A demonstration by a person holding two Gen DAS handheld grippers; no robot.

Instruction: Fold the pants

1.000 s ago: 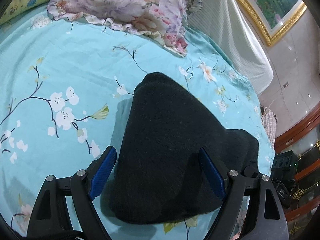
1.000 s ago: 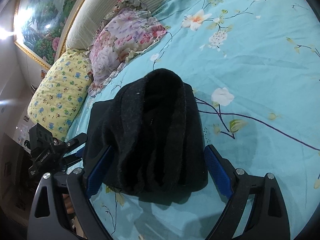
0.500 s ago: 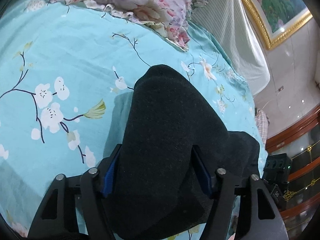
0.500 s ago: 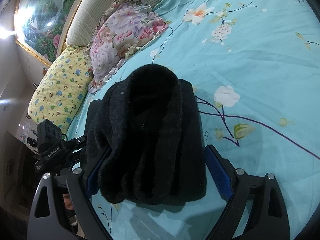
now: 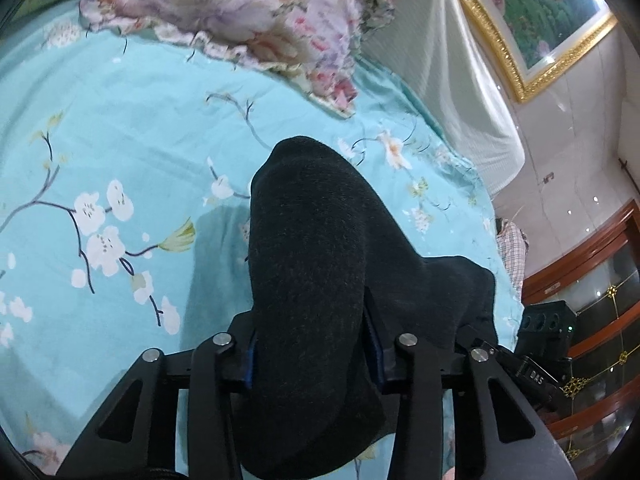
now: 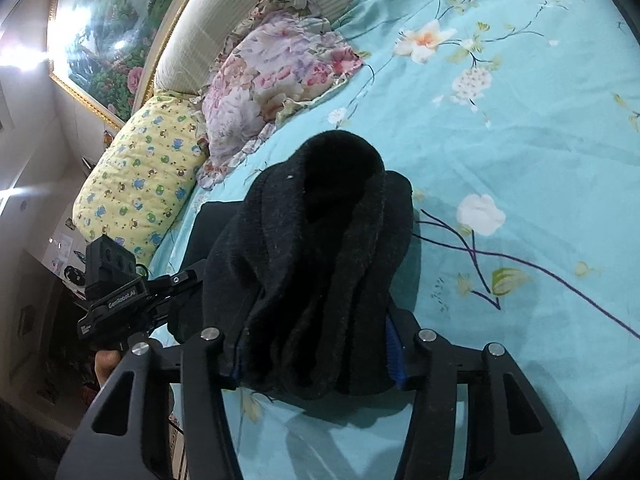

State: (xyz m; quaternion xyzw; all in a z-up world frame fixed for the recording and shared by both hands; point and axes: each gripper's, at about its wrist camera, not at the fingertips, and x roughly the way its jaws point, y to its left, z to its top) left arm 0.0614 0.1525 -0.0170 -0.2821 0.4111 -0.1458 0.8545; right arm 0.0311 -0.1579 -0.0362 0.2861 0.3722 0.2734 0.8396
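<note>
The folded black pants (image 5: pixel 312 240) lie bunched in a thick roll on the turquoise flowered bedsheet (image 5: pixel 120 140). My left gripper (image 5: pixel 310 352) is closing on the near end of the roll, and its blue pads squeeze the fabric from both sides. In the right wrist view the fleecy black pants (image 6: pixel 320 232) fill my right gripper (image 6: pixel 316 360). Its jaws are closing too, with both pads against the cloth. The left gripper's body (image 6: pixel 120 296) shows at the left there, held by a hand (image 6: pixel 106 364).
A pink floral pillow (image 5: pixel 260 20) and a yellow printed pillow (image 6: pixel 140 184) lie at the head of the bed by the padded headboard (image 5: pixel 440 60). A gold-framed painting (image 5: pixel 560 20) hangs above. A wooden cabinet (image 5: pixel 592 280) stands beyond the bed's edge.
Both grippers' jaws have come in from wide apart onto the pants. The fabric now bulges up between the left pads, and the roll has lifted slightly.
</note>
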